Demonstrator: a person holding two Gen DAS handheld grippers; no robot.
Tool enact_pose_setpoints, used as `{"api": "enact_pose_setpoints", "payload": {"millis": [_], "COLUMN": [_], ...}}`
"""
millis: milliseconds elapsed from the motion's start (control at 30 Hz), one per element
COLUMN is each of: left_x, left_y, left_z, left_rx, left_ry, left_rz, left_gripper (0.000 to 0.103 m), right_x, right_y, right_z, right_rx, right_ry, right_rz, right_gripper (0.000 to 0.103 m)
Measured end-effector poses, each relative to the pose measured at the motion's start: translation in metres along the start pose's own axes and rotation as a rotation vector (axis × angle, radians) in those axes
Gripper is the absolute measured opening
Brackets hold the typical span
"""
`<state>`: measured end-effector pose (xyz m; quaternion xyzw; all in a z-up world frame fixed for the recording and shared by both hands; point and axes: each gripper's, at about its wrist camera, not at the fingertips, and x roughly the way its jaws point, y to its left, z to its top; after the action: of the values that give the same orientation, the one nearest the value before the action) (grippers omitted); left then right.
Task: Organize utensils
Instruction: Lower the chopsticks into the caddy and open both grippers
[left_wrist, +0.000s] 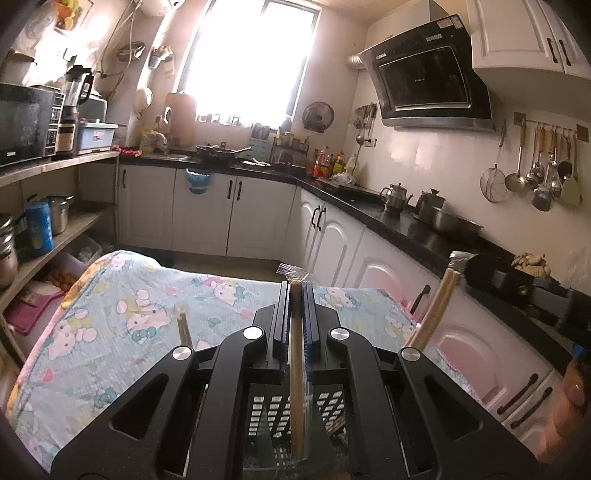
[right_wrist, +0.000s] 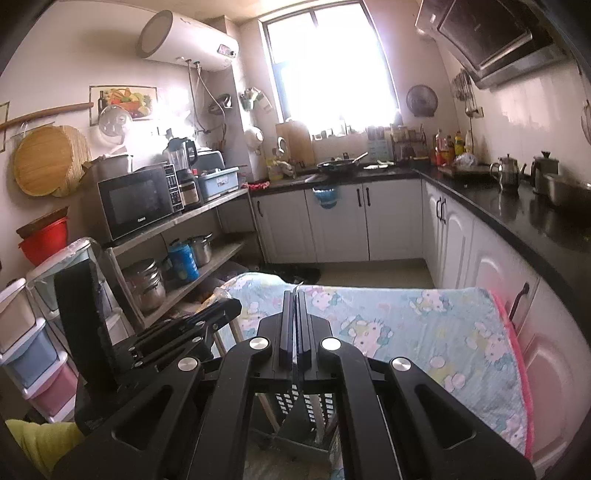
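My left gripper is shut on a wooden chopstick in a clear wrapper that runs lengthwise between its fingers. Below it stands a black perforated utensil basket, also under the right gripper. A second wooden stick pokes up to the left. My right gripper is shut. In the left wrist view its tip holds the wrapped top of another chopstick, which slants down toward the basket. The left gripper shows low on the left of the right wrist view.
The basket sits at the near end of a table under a cartoon-cat cloth. White cabinets and a black counter run along the right. A shelf with a microwave and plastic drawers stand left. A person's hand shows at the right edge.
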<state>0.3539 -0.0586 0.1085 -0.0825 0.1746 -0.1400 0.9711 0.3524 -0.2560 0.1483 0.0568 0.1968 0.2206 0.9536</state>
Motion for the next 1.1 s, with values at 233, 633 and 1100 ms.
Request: {"api": "enact_pose_setpoints", "payload": {"millis": [233,633,1100], "left_x": [0.004,0.000,-0.013], "left_y": [0.006,0.015,0.031], "left_z": [-0.014,-0.027,-0.034], "left_rx": [-0.022,-0.041,-0.076], "left_ry": [0.030,0.078,0.125], "left_rz": [0.003,0.004,0.012], "left_gripper": [0.002,0.002,0.019], "right_x": [0.011,0.025,0.026], "right_y": [0.002,0.000,-0.006], "right_z": [-0.009,-0.027,-0.036], "right_rx": [0.016,0.042,0.067], "right_ry": [0.024,0.067,0.091], "right_rz": [0.021,0.029,0.016], "right_gripper": [0.002,0.002,0.002]}}
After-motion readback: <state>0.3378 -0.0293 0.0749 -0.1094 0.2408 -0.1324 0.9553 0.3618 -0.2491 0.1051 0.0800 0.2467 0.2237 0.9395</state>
